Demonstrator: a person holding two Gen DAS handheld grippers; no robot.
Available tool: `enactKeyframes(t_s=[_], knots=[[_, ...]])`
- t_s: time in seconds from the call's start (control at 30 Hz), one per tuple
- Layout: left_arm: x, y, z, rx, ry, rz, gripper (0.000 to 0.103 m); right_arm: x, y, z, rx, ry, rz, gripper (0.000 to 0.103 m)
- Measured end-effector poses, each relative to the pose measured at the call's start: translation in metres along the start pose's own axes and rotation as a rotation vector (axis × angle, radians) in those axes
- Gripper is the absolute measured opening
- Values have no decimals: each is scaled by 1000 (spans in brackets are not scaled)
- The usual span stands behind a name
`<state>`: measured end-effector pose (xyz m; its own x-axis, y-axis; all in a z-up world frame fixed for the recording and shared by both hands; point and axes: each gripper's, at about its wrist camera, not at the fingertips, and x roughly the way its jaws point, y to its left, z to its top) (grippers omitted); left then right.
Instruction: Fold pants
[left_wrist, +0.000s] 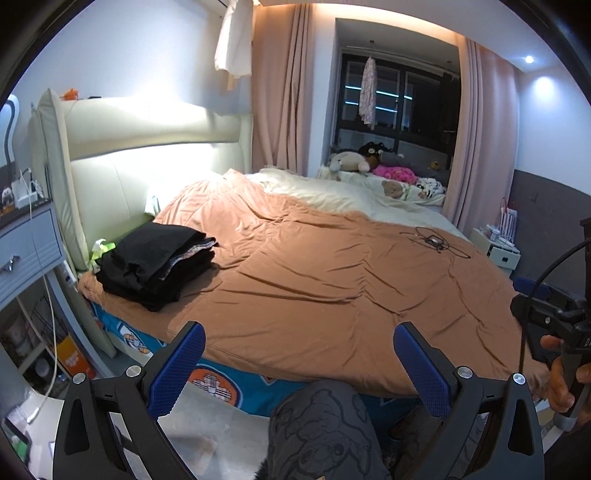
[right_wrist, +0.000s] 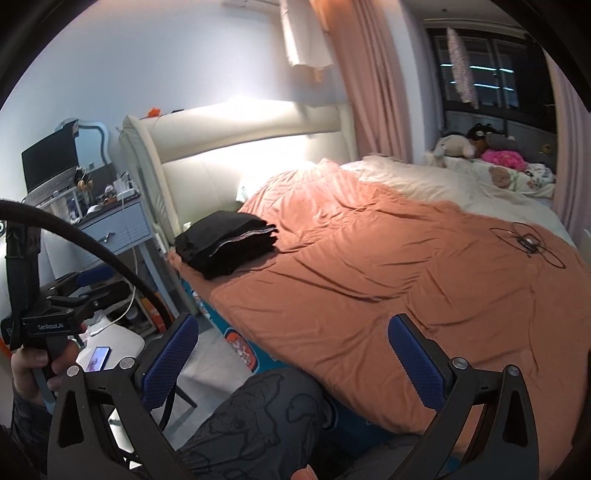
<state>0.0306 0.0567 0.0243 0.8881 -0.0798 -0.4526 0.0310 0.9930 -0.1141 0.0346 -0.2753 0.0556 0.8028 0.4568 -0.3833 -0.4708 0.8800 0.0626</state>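
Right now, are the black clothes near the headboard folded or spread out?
Folded. The black clothes sit as a compact layered stack on the orange duvet, stacked fold edges showing. Both grippers are open, apart from it.

1 stack of folded pants (left_wrist: 157, 267), 2 hand-held grippers, 1 bed (left_wrist: 332, 280).

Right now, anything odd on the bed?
Yes: a tangled black cable with a small device lies loose on the orange duvet, far side from the stack of folded dark clothes. The duvet is rumpled. Both tongs are open, holding nothing.
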Motion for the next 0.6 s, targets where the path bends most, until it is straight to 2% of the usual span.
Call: enactKeyframes(t_s=[0.27,0.37,0.6], knots=[[-24,-10,-14,24,-56,27,103,-31,12,-31,26,-65,-57,103],[-32,-10,-20,18,-73,16,103,-41,18,-43,31,-90,-77,103],[-39,-21,-39,46,-95,42,103,-49,23,-68,50,-116,-100,103]])
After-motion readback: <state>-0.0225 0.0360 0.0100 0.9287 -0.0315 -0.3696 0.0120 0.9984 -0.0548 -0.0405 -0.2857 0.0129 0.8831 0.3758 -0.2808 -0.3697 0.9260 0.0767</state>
